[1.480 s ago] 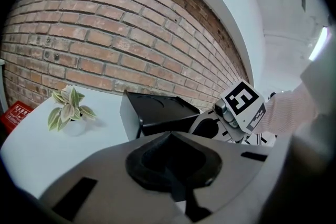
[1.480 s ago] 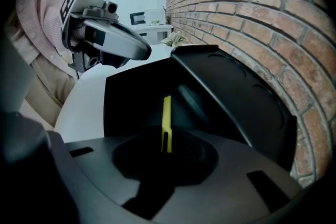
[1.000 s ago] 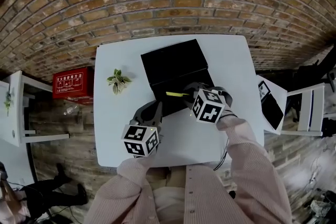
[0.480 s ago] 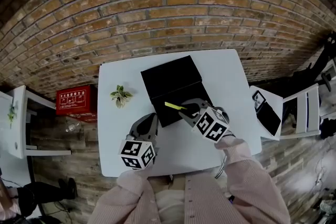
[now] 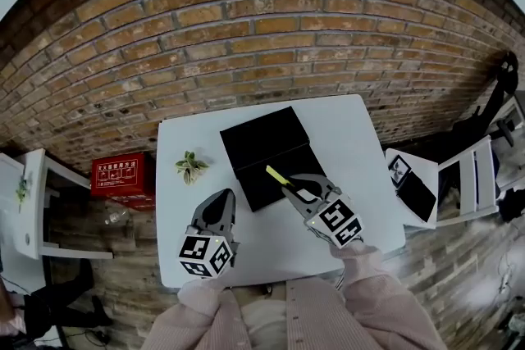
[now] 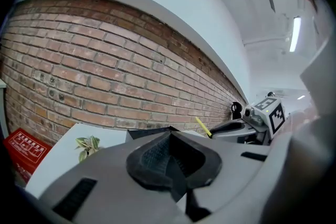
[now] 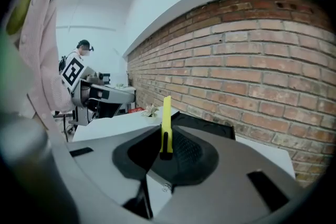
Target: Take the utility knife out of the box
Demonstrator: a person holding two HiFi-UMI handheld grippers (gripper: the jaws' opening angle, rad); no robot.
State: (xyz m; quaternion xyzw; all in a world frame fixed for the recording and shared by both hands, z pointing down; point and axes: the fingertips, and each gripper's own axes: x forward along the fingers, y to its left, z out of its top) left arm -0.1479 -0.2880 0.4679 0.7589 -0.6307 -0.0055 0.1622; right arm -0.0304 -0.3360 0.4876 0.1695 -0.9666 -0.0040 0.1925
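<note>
The right gripper (image 7: 166, 153) grips the yellow utility knife (image 7: 167, 115) by its near end, over the black box (image 5: 261, 137). The left gripper (image 6: 169, 159), near and left of the box, has its jaws closed on nothing.

Operator's dress and hand-held rig, as observed.
Pale pink, finely striped long-sleeved shirt (image 5: 394, 315). Left gripper (image 5: 222, 195) and right gripper (image 5: 288, 189): grey shells, black ribbed jaw pads, and cubes (image 5: 205, 255) bearing black-and-white square markers.

White print on the red box (image 5: 120, 174); too small to read.
</note>
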